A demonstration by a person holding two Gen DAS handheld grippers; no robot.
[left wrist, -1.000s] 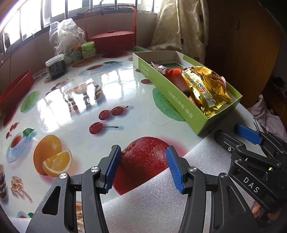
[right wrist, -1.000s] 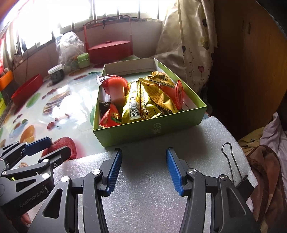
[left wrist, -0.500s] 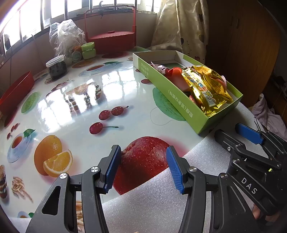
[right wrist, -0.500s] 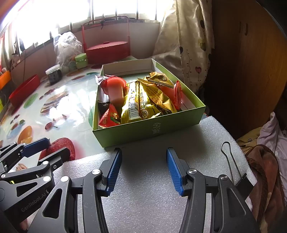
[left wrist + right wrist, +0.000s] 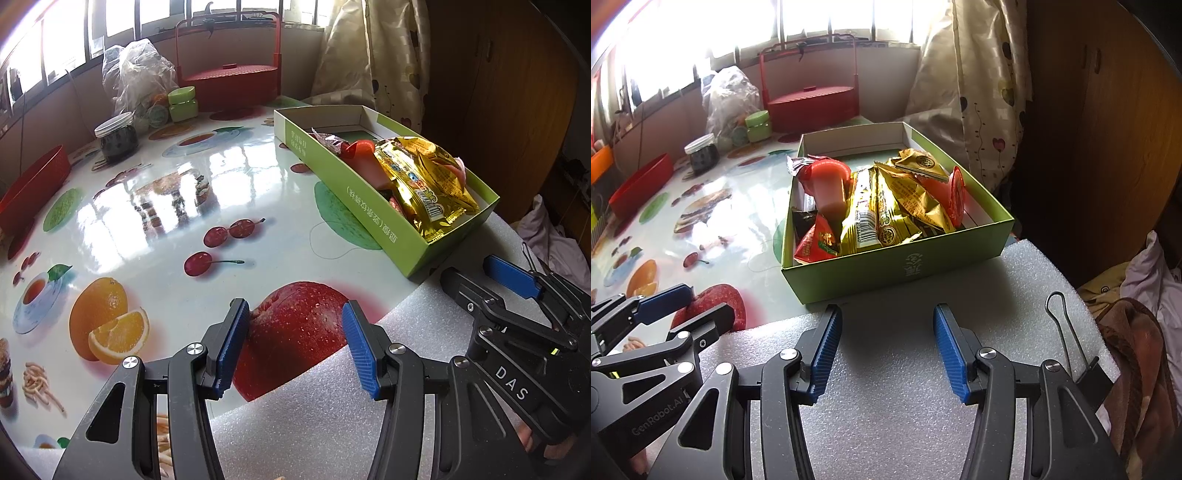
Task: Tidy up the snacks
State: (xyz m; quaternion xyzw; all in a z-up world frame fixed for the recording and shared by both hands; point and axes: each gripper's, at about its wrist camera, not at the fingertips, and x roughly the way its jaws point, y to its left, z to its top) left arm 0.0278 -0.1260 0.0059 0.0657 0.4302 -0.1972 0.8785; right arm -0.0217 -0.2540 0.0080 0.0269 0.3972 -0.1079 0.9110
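Observation:
A green cardboard box (image 5: 897,267) (image 5: 369,218) sits on the fruit-print table, half on a white foam sheet (image 5: 905,369). It holds gold snack packets (image 5: 886,210) (image 5: 424,181), a red jelly cup (image 5: 829,184), a red triangular packet (image 5: 814,242) and a red round lid (image 5: 956,201). My left gripper (image 5: 293,345) is open and empty above a printed apple, left of the box. My right gripper (image 5: 886,347) is open and empty over the foam, just in front of the box. Each gripper shows in the other's view.
At the table's far side stand a red carrier basket (image 5: 229,79), a plastic bag of jars (image 5: 136,81), a green jar (image 5: 182,103) and a dark jar (image 5: 116,138). A red tray (image 5: 33,184) lies left. A binder clip (image 5: 1071,343) grips the foam's right edge. Curtain and wardrobe stand right.
Almost nothing differs. Both grippers stay open and empty; the views have shifted very slightly.

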